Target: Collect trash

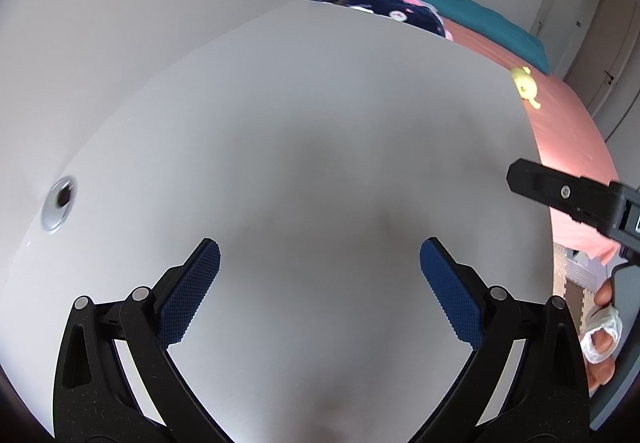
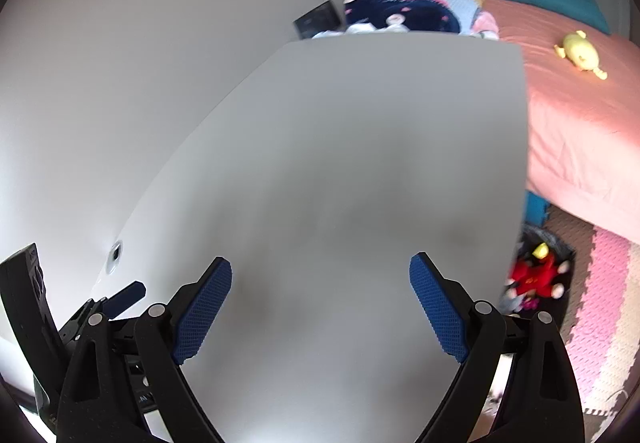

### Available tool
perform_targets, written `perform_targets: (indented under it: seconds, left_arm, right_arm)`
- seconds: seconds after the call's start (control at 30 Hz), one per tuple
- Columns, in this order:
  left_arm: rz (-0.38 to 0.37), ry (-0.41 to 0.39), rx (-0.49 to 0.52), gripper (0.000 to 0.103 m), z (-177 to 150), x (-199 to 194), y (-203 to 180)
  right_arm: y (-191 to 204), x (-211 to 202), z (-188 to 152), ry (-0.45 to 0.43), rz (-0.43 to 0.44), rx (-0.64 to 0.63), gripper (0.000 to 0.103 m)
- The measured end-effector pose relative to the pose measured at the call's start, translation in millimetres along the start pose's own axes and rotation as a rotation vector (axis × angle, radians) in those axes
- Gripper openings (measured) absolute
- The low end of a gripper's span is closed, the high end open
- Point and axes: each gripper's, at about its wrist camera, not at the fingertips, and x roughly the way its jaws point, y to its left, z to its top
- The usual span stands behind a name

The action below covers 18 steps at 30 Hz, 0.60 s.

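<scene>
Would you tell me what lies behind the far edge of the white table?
Behind the table: a dark patterned blanket, a small black screen. Their lower parts are hidden.

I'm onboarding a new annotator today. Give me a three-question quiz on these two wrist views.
1. True or false: the left gripper holds trash.
2. The yellow toy lies on: A) desk B) bed C) floor
3. Fill in: the right gripper is ___.

Key: 1 false, it is open and empty above the desk. 2 B, the pink bed. 3 open.
</scene>
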Motion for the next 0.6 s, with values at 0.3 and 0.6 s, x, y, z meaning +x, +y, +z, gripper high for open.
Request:
perform_targets:
  seconds: [0.3,0.6]
  left_arm:
    - [0.052,-0.003,-0.059,0.097,-49.8,-27.3,65.1]
    - [0.074,0.012,-0.112,0.097,-71.0,-27.5,112.7]
  right_arm:
    - [68.5,13.2,-54.6,0.046,-0.034,-0.089,0.091]
    - [100.8,33.2,-83.7,0.043,-0.135,-0.137,0.091]
